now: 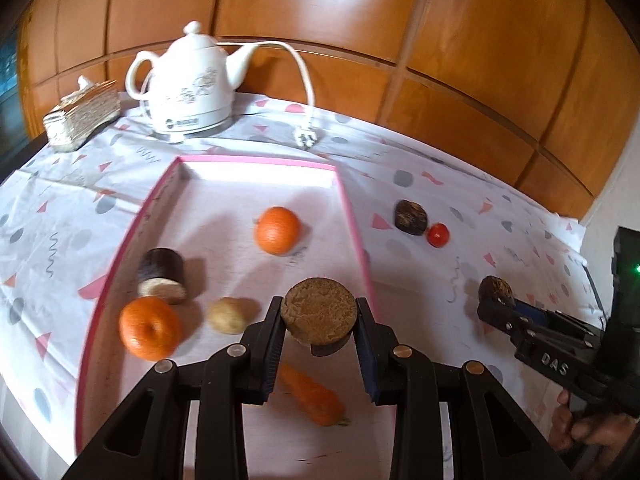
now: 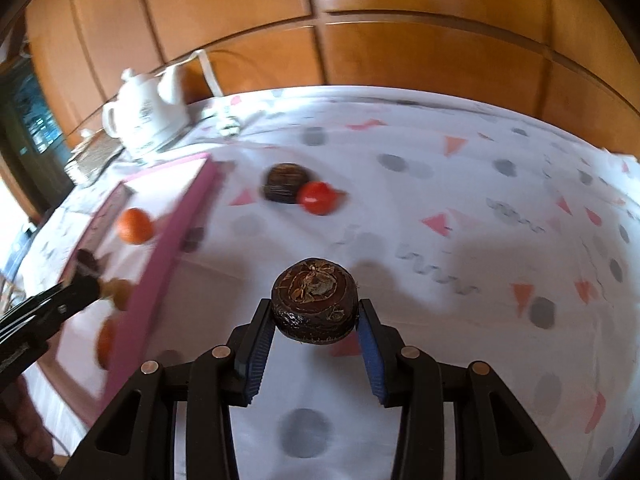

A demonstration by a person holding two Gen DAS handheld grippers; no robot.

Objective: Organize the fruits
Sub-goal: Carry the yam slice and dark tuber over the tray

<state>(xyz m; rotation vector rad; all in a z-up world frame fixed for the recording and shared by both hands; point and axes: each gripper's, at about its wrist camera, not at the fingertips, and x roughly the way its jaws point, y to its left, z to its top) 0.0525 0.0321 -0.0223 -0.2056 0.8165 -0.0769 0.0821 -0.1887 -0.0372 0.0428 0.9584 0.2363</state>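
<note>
The left gripper [image 1: 319, 322] is clamped on a dark-skinned, cut fruit piece [image 1: 319, 314] whose tan flat face points at the camera, and holds it above the near end of a shallow pink-rimmed tray [image 1: 352, 216]. Below it in the tray lies a carrot [image 1: 314, 396]. Also in the tray are a small potato [image 1: 227, 314], an orange [image 1: 149, 330] near the left rim, another cut dark piece [image 1: 162, 276] lying on its side, and a second orange [image 1: 277, 230] farther back.

The right gripper [image 2: 316, 318] grips a dark brown, round, water-chestnut-like fruit [image 2: 315, 306] between its blue pads, above the tablecloth [image 2: 460, 208] to the right of the tray. Farther back on the cloth, another dark fruit [image 2: 285, 182] and a small red tomato [image 2: 318, 198] sit touching each other.

The surface is covered by the white cloth, printed with pink triangles and grey dots. Behind the tray stands a white teapot-shaped electric kettle [image 1: 192, 80] with its cord and plug [image 1: 306, 136] lying loose, and a tissue box [image 1: 82, 114] to its left. Orange wood panelling [image 1: 440, 40] forms the backdrop.
</note>
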